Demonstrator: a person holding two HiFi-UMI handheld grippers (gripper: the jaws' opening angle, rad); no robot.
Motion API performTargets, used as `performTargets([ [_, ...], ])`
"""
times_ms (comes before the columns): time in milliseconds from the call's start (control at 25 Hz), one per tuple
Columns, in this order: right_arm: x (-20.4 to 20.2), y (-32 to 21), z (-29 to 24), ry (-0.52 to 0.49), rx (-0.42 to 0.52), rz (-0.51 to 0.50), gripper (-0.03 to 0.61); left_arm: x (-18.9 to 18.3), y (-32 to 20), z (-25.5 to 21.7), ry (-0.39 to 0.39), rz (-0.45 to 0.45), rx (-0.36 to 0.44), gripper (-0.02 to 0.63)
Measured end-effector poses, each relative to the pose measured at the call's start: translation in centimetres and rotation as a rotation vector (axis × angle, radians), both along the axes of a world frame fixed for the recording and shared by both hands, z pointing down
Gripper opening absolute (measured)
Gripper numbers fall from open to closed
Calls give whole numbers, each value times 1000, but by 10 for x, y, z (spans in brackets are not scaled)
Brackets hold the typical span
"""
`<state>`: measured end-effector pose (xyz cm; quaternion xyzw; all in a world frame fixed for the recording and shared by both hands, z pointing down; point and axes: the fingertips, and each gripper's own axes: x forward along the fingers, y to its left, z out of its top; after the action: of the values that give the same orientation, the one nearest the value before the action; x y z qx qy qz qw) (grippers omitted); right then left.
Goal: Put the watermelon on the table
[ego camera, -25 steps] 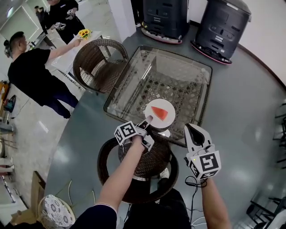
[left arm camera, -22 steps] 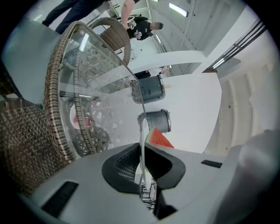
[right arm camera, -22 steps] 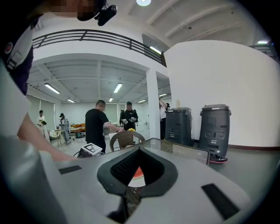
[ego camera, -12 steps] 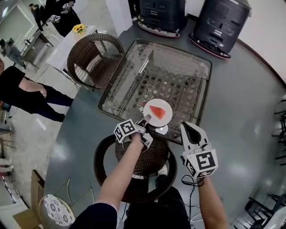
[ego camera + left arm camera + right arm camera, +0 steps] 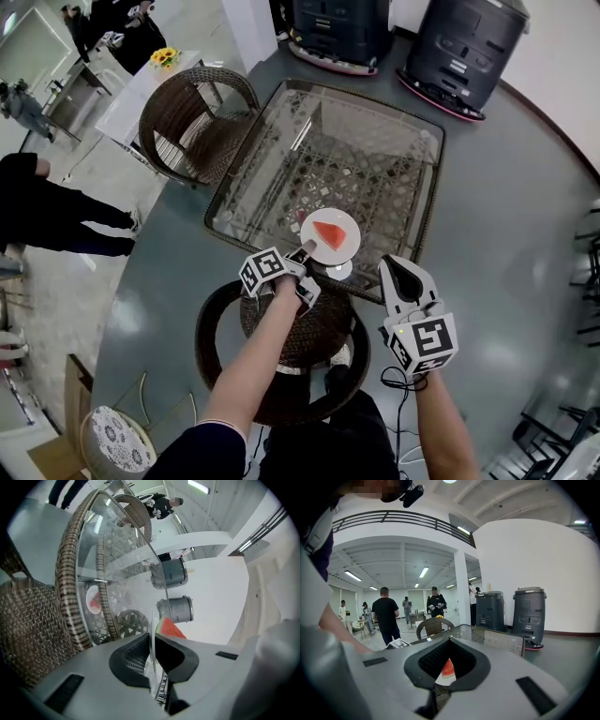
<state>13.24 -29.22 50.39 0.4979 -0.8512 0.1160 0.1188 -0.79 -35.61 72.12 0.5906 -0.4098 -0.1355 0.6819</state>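
Note:
A red watermelon slice point(image 5: 328, 233) lies on a white plate point(image 5: 348, 247) over the near edge of the glass table point(image 5: 375, 141). My left gripper point(image 5: 305, 250) is shut on the plate's near rim. In the left gripper view the rim point(image 5: 152, 658) runs as a thin white line between the pads, with the watermelon point(image 5: 171, 629) just beyond. Whether the plate rests on the glass I cannot tell. My right gripper point(image 5: 398, 274) hangs off the table's near right corner, shut and empty. In its own view the watermelon point(image 5: 448, 667) shows through the gap behind the right gripper point(image 5: 449, 640).
A round wicker chair point(image 5: 281, 352) stands right below my arms, against the table's near edge. A second wicker chair point(image 5: 192, 122) is at the table's left. Two dark grey machines point(image 5: 464, 52) stand beyond the table. People point(image 5: 37, 220) stand at the left.
My left gripper has sunk a little with the plate, closer to the glass. The person at the left has moved further out of the picture. My right gripper has kept still.

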Motion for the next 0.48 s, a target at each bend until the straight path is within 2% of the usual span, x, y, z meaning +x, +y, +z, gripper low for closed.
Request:
performTargets([
  [480,3,0,-1,0,-6,6,2,-1,3,10,-30,-4,-65,21],
])
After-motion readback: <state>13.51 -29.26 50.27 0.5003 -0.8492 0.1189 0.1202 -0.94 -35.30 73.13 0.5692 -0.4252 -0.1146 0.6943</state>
